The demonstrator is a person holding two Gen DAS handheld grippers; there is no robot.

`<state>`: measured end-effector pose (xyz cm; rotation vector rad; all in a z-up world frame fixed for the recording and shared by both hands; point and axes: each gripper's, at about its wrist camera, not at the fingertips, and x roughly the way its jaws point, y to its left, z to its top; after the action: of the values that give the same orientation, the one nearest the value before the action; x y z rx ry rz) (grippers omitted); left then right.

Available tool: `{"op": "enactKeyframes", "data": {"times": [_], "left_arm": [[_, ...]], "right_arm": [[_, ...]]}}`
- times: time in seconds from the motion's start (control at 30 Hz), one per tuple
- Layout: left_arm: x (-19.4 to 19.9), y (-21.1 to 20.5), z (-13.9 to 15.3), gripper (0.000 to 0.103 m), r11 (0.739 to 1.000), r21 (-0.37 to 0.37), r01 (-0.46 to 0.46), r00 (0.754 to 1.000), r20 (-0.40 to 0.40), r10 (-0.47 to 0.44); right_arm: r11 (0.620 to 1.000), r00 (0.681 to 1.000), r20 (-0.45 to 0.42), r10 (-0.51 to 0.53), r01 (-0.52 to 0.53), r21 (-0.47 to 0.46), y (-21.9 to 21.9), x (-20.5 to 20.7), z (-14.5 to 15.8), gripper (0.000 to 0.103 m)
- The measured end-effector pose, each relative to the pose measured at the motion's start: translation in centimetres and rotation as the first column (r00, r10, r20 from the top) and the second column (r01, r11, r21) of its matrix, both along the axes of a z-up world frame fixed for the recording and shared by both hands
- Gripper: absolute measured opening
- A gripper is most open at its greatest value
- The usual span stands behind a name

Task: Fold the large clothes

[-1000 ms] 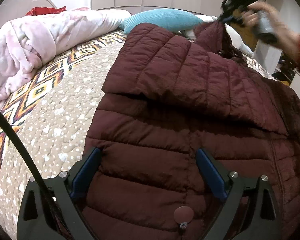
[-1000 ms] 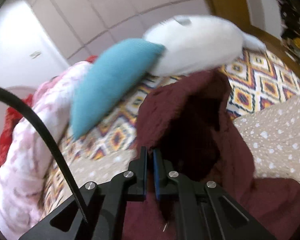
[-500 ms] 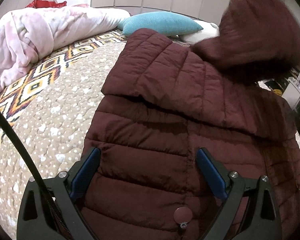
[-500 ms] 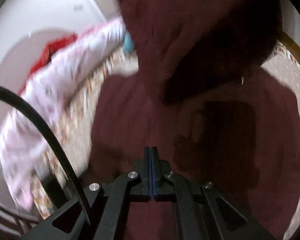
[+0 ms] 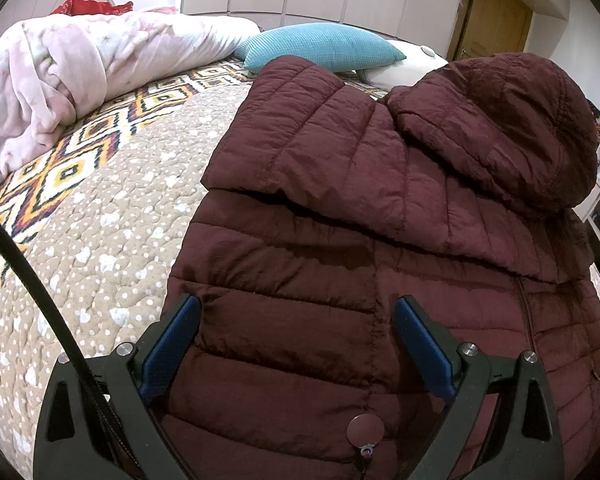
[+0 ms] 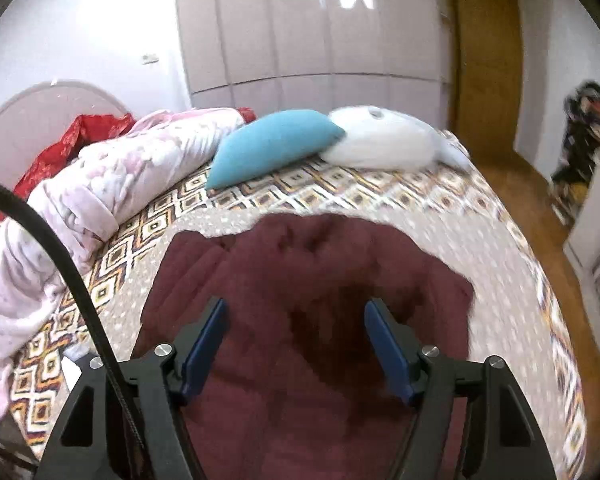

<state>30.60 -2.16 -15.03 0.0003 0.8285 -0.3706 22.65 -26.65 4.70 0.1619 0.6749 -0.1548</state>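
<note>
**Hood folded, but puffy jacket may spring back**

A maroon quilted jacket lies on the bedspread, hood folded over. The right gripper has just opened, empty; the left gripper hovers open. Unpinned padding could unfold.

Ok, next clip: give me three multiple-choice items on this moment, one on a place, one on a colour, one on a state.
1. Where does the hood lie?
A. flipped down onto the jacket's body
B. hanging off the bed edge
C. under the pink blanket

2. What colour is the pillow beside the white one?
A. yellow
B. teal blue
C. black

3. How do the right gripper's jaws stand?
A. clamped on the hood
B. shut on nothing
C. apart, nothing pinched

Answers: 1 A, the hood rests on the folded maroon jacket. 2 B, its knit cover is teal. 3 C, the blue pads have just opened wide over the jacket.
</note>
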Motion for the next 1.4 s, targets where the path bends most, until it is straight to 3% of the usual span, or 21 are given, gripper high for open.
{"op": "enactKeyframes", "data": {"times": [0.1, 0.13, 0.17, 0.2, 0.43, 0.6, 0.67, 0.77, 0.9, 1.07, 1.17, 1.27, 1.4], "left_arm": [[0.0, 0.1, 0.0, 0.097, 1.0, -0.007, 0.001, 1.0, 0.0, -0.001], [0.0, 0.0, 0.0, 0.097, 1.0, -0.005, 0.0, 1.0, 0.0, 0.0], [0.0, 0.1, 0.0, 0.097, 1.0, -0.005, 0.0, 1.0, 0.0, 0.0], [0.0, 0.1, 0.0, 0.097, 1.0, -0.005, 0.0, 1.0, 0.0, 0.0], [0.0, 0.1, 0.1, 0.097, 1.0, -0.003, 0.0, 1.0, -0.001, 0.0], [0.0, 0.0, 0.0, 0.097, 1.0, -0.005, 0.0, 1.0, -0.001, 0.0], [0.0, 0.0, 0.0, 0.097, 1.0, -0.004, 0.0, 1.0, -0.001, 0.0], [0.0, 0.0, 0.0, 0.097, 1.0, -0.005, 0.0, 1.0, -0.001, 0.0], [0.0, 0.0, 0.0, 0.097, 1.0, -0.003, -0.001, 1.0, -0.001, 0.0], [0.0, 0.0, 0.0, 0.097, 1.0, -0.004, 0.0, 1.0, -0.001, 0.0], [0.1, 0.0, 0.0, 0.097, 1.0, -0.002, -0.001, 1.0, -0.001, 0.001], [0.0, 0.1, 0.0, 0.097, 1.0, -0.002, 0.0, 1.0, -0.001, 0.0], [0.0, 0.0, 0.0, 0.097, 1.0, -0.003, 0.0, 1.0, -0.001, 0.0]], "right_arm": [[0.995, 0.999, -0.05, 0.01, -0.015, -0.096, 2.1, 4.3, -2.1, 0.073], [0.99, 0.996, -0.09, 0.019, -0.031, -0.136, 2.9, 5.8, -3.4, 0.044], [0.985, 0.992, -0.128, 0.02, -0.041, -0.165, 3.3, 6.5, -4.5, 0.03], [0.982, 0.981, -0.191, 0.016, -0.051, -0.182, 3.7, 7.8, -5.9, 0.007], [0.994, 0.946, -0.307, 0.105, -0.111, 0.0, 3.9, 5.8, -9.8, 0.006], [0.992, 0.905, -0.407, 0.125, -0.118, 0.043, 4.2, 5.4, -14.4, 0.007], [0.991, 0.902, -0.41, 0.133, -0.114, 0.072, 3.9, 5.2, -15.2, 0.007], [0.991, 0.91, -0.394, 0.131, -0.106, 0.085, 3.5, 4.5, -14.6, 0.009], [0.99, 0.924, -0.356, 0.142, -0.127, 0.064, 3.7, 2.2, -11.9, 0.019], [0.989, 0.971, -0.193, 0.143, -0.133, 0.062, 2.9, -0.1, -5.8, 0.025], [0.996, 0.996, -0.062, 0.07, -0.067, 0.055, 1.6, 0.4, -2.5, 0.025], [0.997, 0.999, -0.043, -0.008, 0.011, 0.08, 1.3, 2.6, -2.4, 0.025], [0.989, 0.981, -0.194, -0.013, 0.041, 0.141, 1.4, 8.4, -7.9, 0.021]]}}
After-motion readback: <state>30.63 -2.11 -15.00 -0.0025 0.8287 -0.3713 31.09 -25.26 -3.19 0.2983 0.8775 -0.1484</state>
